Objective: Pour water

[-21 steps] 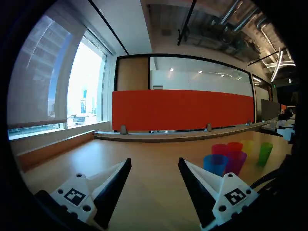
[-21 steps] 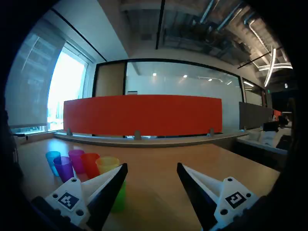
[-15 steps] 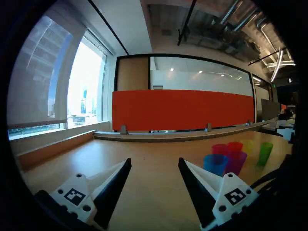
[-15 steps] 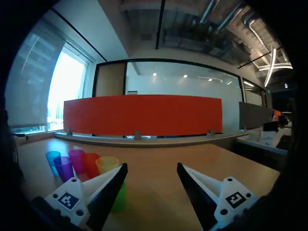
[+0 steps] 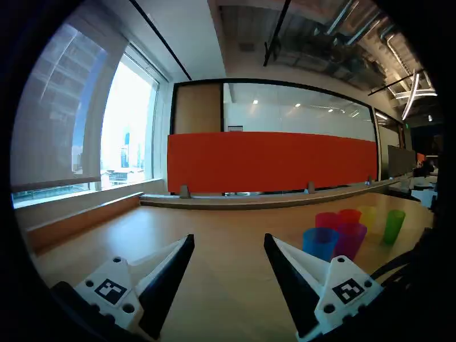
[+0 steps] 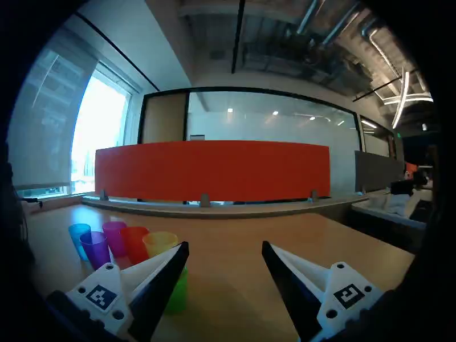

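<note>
Cups (image 5: pixel 342 231) stand bunched on my desk (image 5: pixel 228 273); both jaws wide, empty. I might knock neighbours over grabbing one.

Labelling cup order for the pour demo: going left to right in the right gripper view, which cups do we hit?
Translucent blue plastic cup → translucent purple plastic cup → magenta plastic cup → red plastic cup → yellow plastic cup → green plastic cup.
</note>
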Tool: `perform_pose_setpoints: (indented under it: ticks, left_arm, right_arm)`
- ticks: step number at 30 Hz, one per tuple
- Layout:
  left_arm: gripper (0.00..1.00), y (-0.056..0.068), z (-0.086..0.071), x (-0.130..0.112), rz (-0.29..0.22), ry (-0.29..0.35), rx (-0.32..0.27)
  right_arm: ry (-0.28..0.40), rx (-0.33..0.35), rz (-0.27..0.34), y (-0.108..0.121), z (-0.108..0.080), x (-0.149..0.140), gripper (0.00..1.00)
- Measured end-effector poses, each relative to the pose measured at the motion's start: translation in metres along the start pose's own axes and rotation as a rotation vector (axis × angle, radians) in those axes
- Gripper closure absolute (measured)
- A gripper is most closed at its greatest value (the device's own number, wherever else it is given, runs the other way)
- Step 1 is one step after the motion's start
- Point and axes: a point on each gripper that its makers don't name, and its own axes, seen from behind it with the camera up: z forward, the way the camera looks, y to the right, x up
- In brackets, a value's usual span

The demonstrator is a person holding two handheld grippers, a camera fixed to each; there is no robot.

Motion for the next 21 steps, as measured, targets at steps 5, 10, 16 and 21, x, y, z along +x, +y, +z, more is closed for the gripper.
perform_pose_setpoints:
  ticks: [5,10,16,21]
  left_arm:
    - [0.1,0.006,0.003,0.01,0.016,-0.003,-0.013]
    - [0.1,0.017,0.008,0.021,0.019,-0.015,-0.049]
    - [0.1,0.023,0.017,0.023,0.039,-0.062,-0.088]
    - [0.1,0.027,0.024,0.028,0.058,-0.083,-0.134]
  right_arm:
    - [-0.003,0.001,0.009,0.0,0.0,0.011,0.01]
    - [-0.01,0.003,-0.019,0.001,0.001,0.027,0.01]
    - [-0.021,0.018,-0.021,0.001,0.002,0.044,0.01]
    - [-0.042,0.022,-0.002,0.004,0.004,0.051,0.01]
